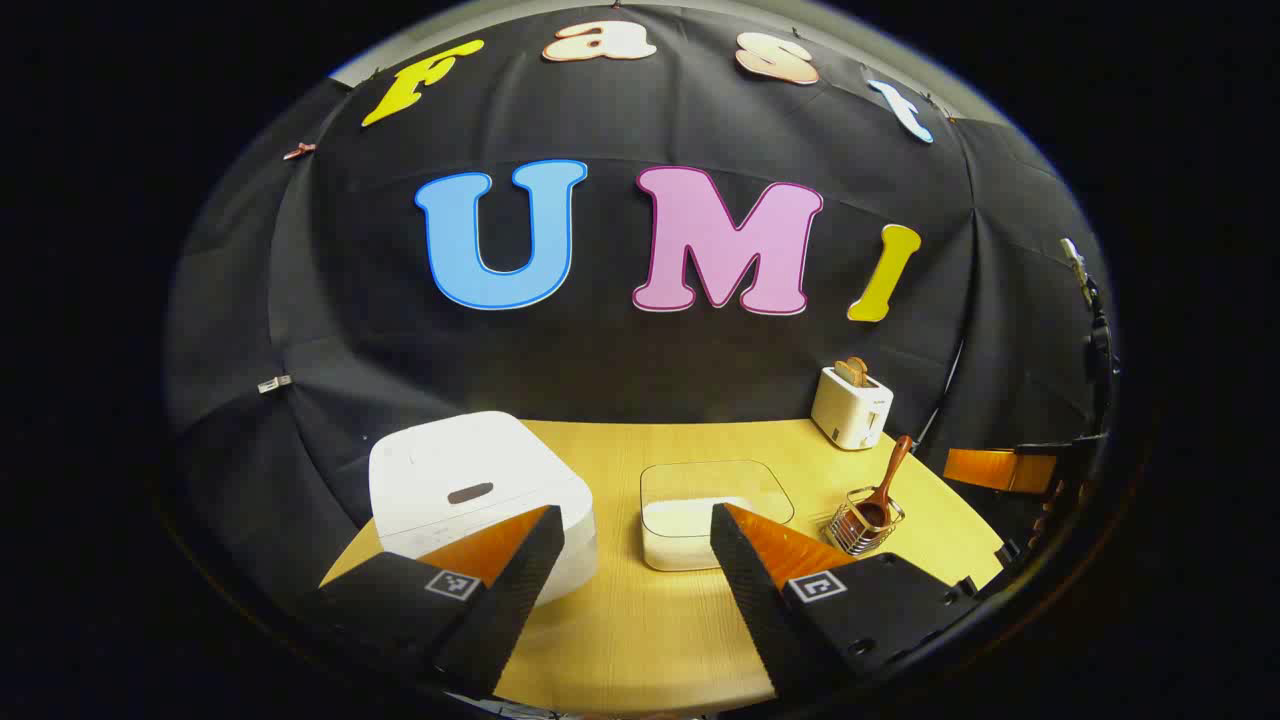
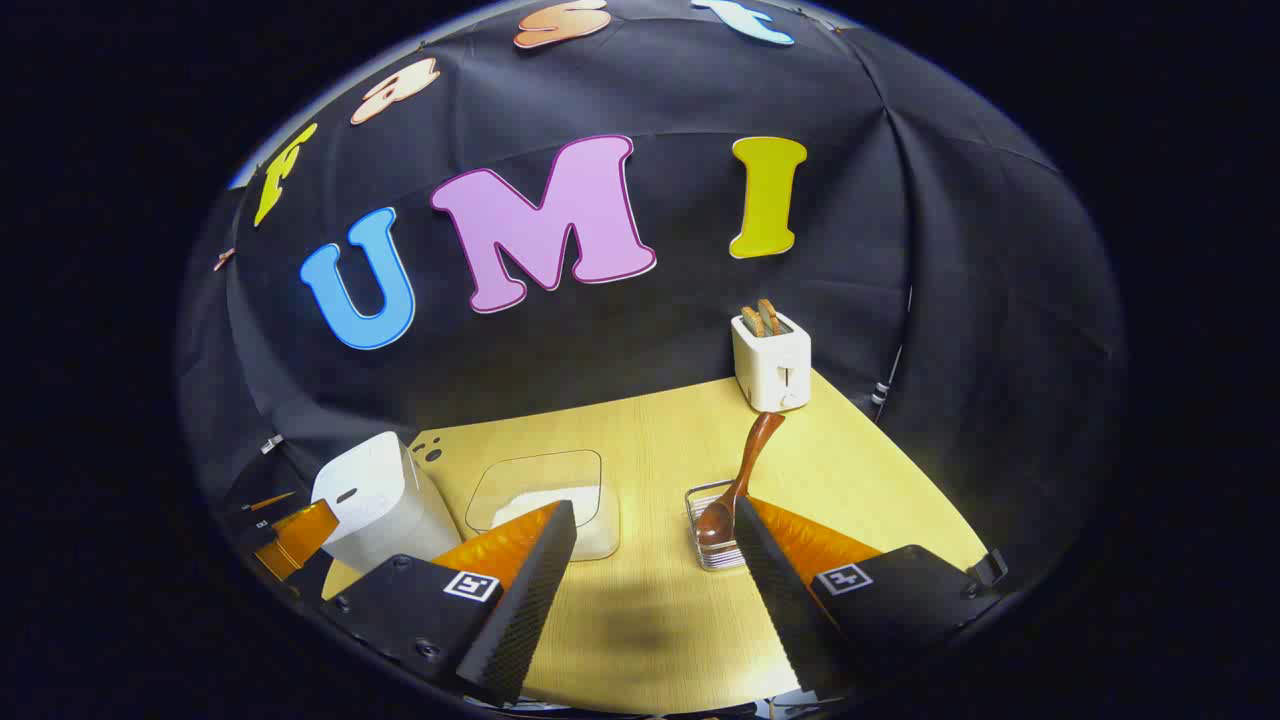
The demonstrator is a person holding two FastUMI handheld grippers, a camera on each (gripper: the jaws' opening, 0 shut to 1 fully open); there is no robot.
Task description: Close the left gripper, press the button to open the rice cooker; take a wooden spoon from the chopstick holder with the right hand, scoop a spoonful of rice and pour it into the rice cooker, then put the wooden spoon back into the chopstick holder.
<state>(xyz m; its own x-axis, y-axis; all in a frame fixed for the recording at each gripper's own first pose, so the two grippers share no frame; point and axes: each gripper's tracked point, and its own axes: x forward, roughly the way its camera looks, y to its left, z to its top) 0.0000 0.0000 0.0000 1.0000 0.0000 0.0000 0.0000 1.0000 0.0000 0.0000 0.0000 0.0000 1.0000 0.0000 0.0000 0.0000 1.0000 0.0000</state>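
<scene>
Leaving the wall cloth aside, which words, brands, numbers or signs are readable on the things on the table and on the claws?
Toaster: a small mark on its side, too blurred to read.
Rice cooker: no readable text.
Left claw and right claw: a square coded marker on each finger, no words.

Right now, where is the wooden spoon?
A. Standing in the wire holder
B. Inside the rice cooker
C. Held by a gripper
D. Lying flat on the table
A: the wooden spoon stands in the wire holder, bowl down and handle leaning up, with both grippers open and apart from it.
</scene>
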